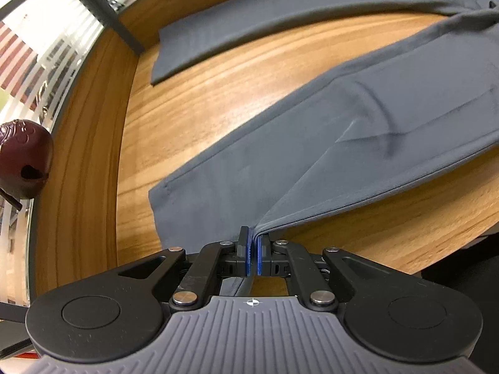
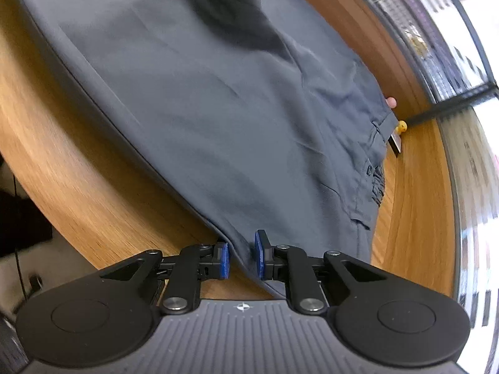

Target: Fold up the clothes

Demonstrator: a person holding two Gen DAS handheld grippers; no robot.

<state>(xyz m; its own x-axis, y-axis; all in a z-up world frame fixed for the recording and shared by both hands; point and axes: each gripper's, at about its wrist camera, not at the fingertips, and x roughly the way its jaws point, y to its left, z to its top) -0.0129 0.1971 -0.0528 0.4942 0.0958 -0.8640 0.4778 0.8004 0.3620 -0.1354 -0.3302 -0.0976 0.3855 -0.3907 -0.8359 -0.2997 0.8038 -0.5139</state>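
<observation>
Grey trousers (image 1: pixel 280 155) lie spread on a wooden table (image 1: pixel 202 99), with one leg (image 1: pixel 249 31) stretched along the far side. My left gripper (image 1: pixel 253 249) is shut on the near leg's side edge by its hem, and the cloth rises in a fold into the blue pads. In the right wrist view the upper part of the trousers (image 2: pixel 218 109) runs to the waistband (image 2: pixel 377 155) at the right. My right gripper (image 2: pixel 240 257) stands open with the near seam edge of the fabric between its blue pads, and the left pad (image 2: pixel 223 260) is right at the seam.
A dark red round object (image 1: pixel 25 162) sits past the table's left rim. A dark post (image 1: pixel 103 9) and striped glass stand behind. A fingertip (image 2: pixel 391 103), a small yellow thing (image 2: pixel 402 126) and a tag (image 2: pixel 396 143) lie by the waistband. The table edge (image 2: pixel 46 187) runs near left.
</observation>
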